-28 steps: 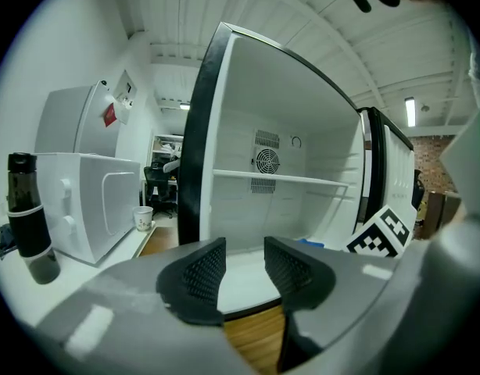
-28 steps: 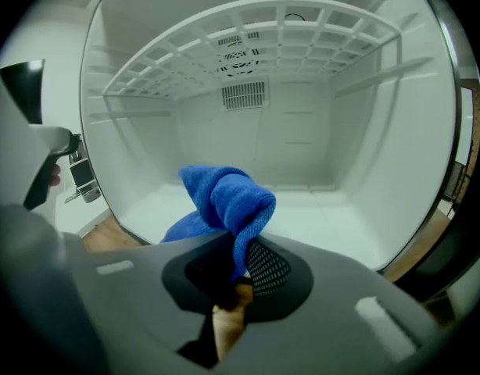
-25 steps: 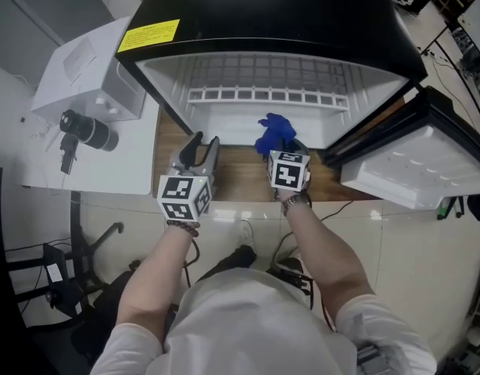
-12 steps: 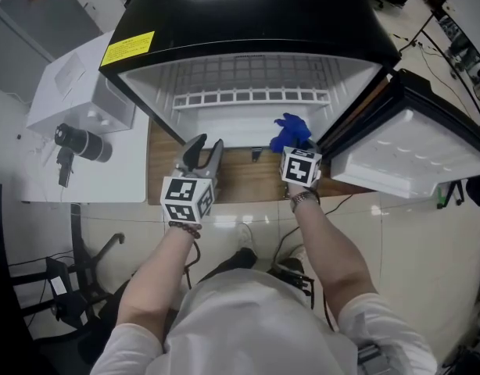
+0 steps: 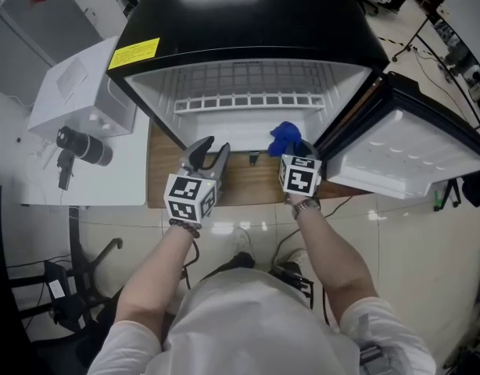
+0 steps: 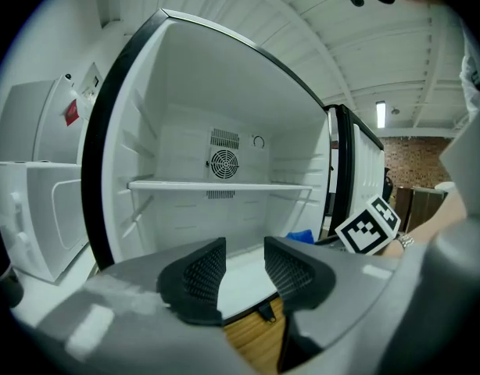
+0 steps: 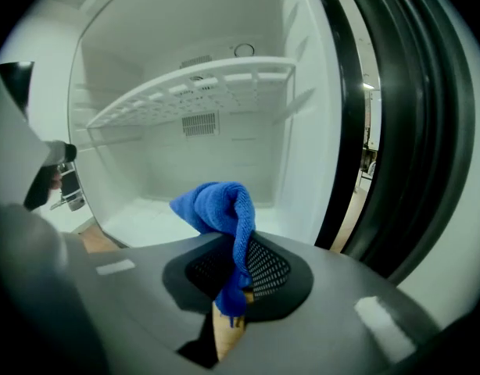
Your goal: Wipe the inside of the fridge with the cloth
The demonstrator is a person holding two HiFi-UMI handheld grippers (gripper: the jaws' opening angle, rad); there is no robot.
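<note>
Right gripper view: the right tongs [image 7: 234, 270] are clamped shut on the blue cloth [image 7: 218, 206], which bunches up above the pads just at the mouth of the open fridge [image 7: 224, 151]. The left tongs [image 6: 244, 270] stand partly open, nothing between them, facing the fridge interior
</note>
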